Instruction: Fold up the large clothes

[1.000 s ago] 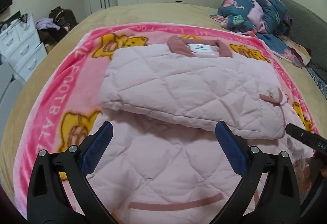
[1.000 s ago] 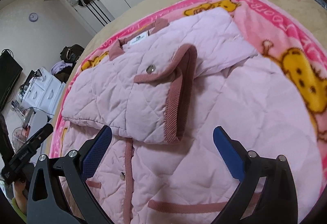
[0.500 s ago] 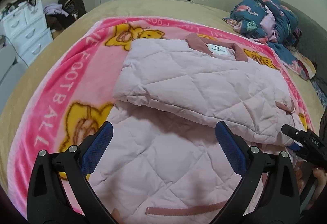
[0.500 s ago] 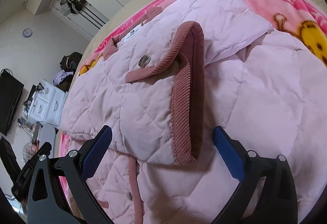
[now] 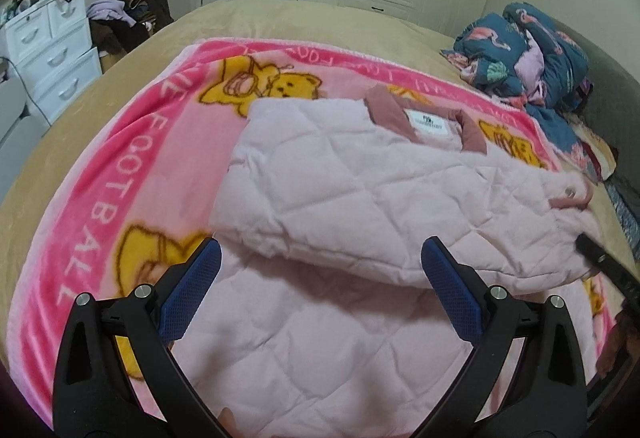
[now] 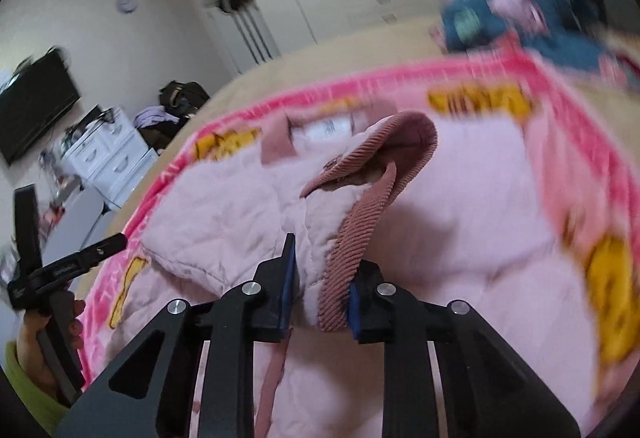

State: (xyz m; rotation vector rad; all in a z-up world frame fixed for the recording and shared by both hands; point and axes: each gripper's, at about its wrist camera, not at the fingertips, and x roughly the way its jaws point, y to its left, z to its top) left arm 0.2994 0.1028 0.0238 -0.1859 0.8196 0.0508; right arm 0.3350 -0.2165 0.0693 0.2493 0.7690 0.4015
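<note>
Jacket: we are folding a pale pink quilted jacket (image 5: 360,198); it is lying on the pink cartoon blanket (image 5: 132,142) spread over the bed (image 5: 280,18), collar and label toward the far edge, hem toward the near edge.
Sleeve: one sleeve is lying folded across the jacket's body, its ribbed cuff (image 6: 360,222) ending toward the right edge of the blanket.
Right gripper: our right gripper (image 6: 320,294) is clamping the ribbed cuff; its jaws have just been closing, and the cuff with a fold of quilting is now pinched between the blue pads, the cloth rising off the jacket below.
Left gripper: our left gripper (image 5: 320,278) is hanging over the lower body of the jacket near the near edge, jaws spread wide, nothing between them.
Step in hand: we judge that we are taking hold of the cuff to reposition the sleeve.
Next move: it calls for carrying the cuff so the sleeve lies flat and inside the jacket's outline, then releasing it; the left gripper is free to pin or grasp the hem.
Caution: the padded cloth is bulky and may spring back.
</note>
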